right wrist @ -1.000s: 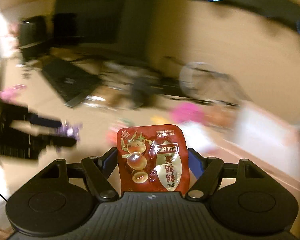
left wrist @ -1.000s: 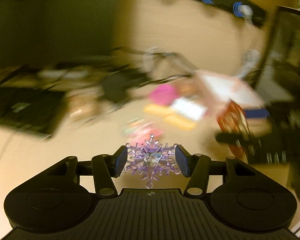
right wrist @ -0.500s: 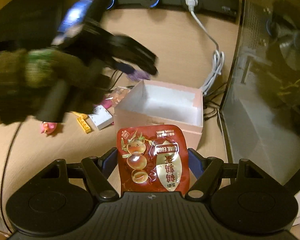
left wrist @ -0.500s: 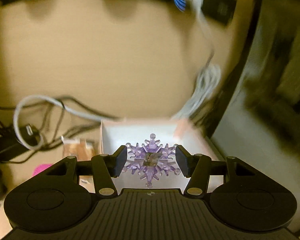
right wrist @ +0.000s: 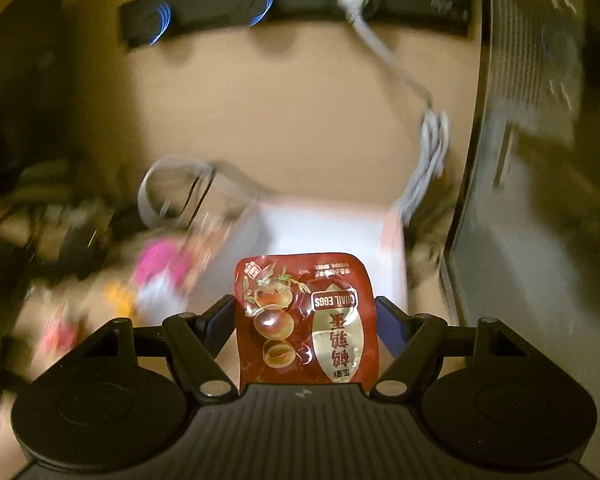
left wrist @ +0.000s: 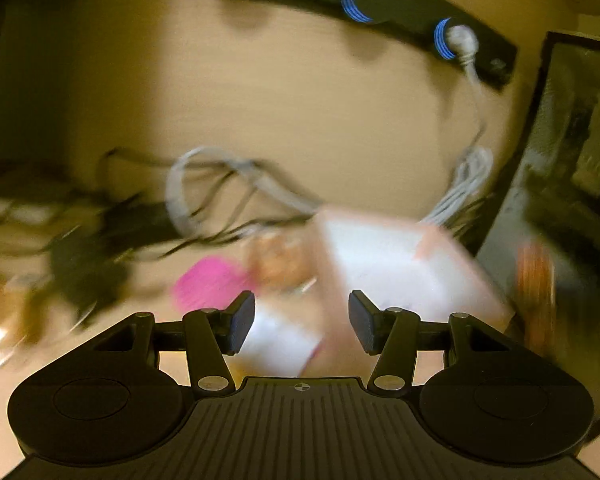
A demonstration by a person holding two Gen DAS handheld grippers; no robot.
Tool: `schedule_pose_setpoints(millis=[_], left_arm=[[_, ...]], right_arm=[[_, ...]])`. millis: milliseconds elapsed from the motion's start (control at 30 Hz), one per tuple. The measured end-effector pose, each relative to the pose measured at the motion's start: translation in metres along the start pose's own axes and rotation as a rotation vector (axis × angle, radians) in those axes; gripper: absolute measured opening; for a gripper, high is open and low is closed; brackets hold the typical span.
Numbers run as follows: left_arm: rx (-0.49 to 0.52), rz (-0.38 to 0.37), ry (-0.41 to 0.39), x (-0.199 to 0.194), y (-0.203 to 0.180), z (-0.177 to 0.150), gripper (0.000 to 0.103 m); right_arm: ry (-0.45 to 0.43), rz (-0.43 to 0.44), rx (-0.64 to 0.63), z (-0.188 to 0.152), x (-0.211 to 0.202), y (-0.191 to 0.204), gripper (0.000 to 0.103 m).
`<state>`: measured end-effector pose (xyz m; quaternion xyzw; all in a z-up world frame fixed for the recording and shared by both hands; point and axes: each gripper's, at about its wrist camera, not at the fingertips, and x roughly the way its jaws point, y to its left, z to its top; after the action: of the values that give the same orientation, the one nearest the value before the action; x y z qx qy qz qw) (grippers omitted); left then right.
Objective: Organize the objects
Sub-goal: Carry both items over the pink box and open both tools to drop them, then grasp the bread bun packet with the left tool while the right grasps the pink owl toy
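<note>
Right wrist: quail egg packet (right wrist: 306, 320) hides box (right wrist: 328, 232); cables (right wrist: 172, 196) beside.

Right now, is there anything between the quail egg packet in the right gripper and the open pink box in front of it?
Nothing visible blocks it. The quail egg packet sits clamped in the right gripper, and the pink box lies directly beyond it with its top open. The blurred clutter stays left of the box; its inside is too blurred to judge.

We see a tan wooden bench (right wrist: 300, 128) carrying a pink open box (right wrist: 328, 232) toward its right side, a loop of grey cable (right wrist: 172, 184) to the box's left, blurred small pink items (right wrist: 160, 260) nearby, and a black power strip (right wrist: 292, 0) along the far edge.
</note>
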<state>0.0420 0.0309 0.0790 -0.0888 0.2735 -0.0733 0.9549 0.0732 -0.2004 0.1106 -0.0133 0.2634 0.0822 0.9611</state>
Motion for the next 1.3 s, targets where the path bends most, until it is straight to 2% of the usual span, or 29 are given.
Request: schedule_pose_setpoints(millis=[67,100,133,300,433,567,667,733,767,800,867,1000,1067,1167,1300], left_arm=[[-0.02,0.049,0.034,-0.008,0.012,-0.019,0.056],[-0.029,0.061,0.055,-0.009,0.017,-0.025,0.056],[-0.037,0.071,0.074,-0.013,0.023,-0.032,0.056],[-0.052,0.171,0.085,-0.035,0.053,-0.047,0.056],[-0.105,0.293,0.035,-0.043,0.088,-0.036,0.056],[-0.142,0.419,0.014,-0.027,0.133,-0.007,0.056],[-0.162,0.499,0.068,-0.001,0.163,0.01,0.056],[-0.155,0.525,0.121,0.015,0.175,0.014,0.057],[-0.151,0.539,0.149,0.022,0.18,0.014,0.063],[-0.159,0.528,0.152,0.027,0.187,0.015,0.069],[-0.174,0.516,0.17,0.033,0.194,0.017,0.073],[-0.19,0.468,0.225,0.045,0.201,0.016,0.074],[-0.206,0.439,0.238,0.05,0.202,0.013,0.072],[-0.206,0.417,0.188,0.045,0.197,0.011,0.054],[-0.211,0.362,0.171,0.025,0.183,0.007,0.052]], right_arm=[[-0.022,-0.011,0.014,0.022,0.023,-0.006,0.076],[-0.008,-0.023,0.022,0.031,0.036,-0.008,0.084],[-0.001,-0.034,0.033,0.035,0.044,-0.008,0.088],[0.024,-0.001,0.007,0.017,0.046,0.001,0.103],[0.072,0.036,-0.071,-0.017,0.037,0.022,0.103],[0.114,0.078,-0.128,-0.041,0.023,0.045,0.103],[0.126,0.096,-0.167,-0.055,0.012,0.057,0.103],[0.146,0.107,-0.178,-0.065,0.007,0.062,0.103],[0.159,0.115,-0.177,-0.068,0.006,0.064,0.103],[0.173,0.124,-0.174,-0.072,0.004,0.065,0.103],[0.19,0.137,-0.169,-0.077,0.001,0.066,0.103],[0.219,0.134,-0.159,-0.084,-0.002,0.069,0.103],[0.226,0.129,-0.162,-0.087,-0.004,0.07,0.103],[0.227,0.119,-0.178,-0.091,-0.009,0.072,0.103],[0.244,0.137,-0.18,-0.095,-0.007,0.075,0.103]])
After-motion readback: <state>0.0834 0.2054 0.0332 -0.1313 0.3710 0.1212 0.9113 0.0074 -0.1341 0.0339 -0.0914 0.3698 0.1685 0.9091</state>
